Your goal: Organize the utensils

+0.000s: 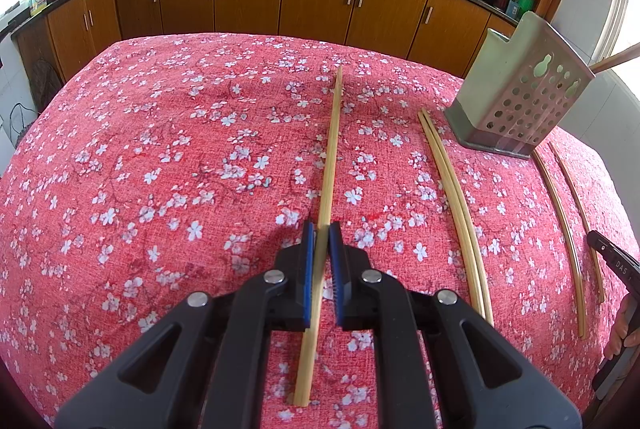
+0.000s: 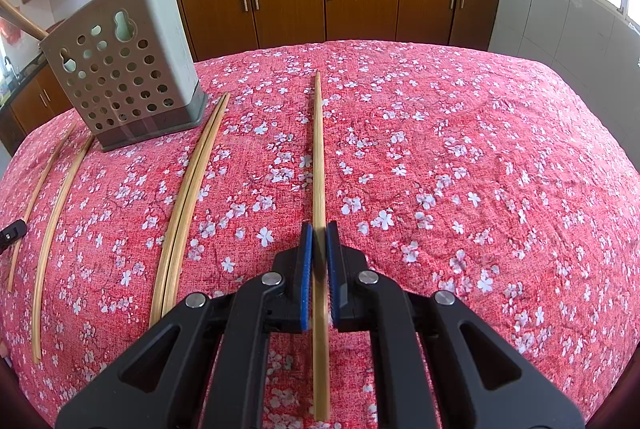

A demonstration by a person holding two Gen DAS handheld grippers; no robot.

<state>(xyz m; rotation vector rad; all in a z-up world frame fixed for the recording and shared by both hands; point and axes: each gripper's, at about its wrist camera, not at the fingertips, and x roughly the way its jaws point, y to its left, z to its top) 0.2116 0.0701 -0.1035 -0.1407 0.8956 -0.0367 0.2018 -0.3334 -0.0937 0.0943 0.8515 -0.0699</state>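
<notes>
The left claw (image 1: pixel 322 229) is pinching a bamboo chopstick (image 1: pixel 332 149) that is running straight out between its blue pads, tip pointing toward the far edge of the bench (image 1: pixel 160 149). The right claw (image 2: pixel 319 229) is likewise closing on another chopstick (image 2: pixel 318 149) lying lengthwise through its jaws. A chopstick pair (image 1: pixel 452 197) is lying between the two claws, beside the perforated utensil holder (image 1: pixel 516 97), which is standing upright near the far edge. Floral cloth is stretching bare to the left of the left claw and right of the right claw.
</notes>
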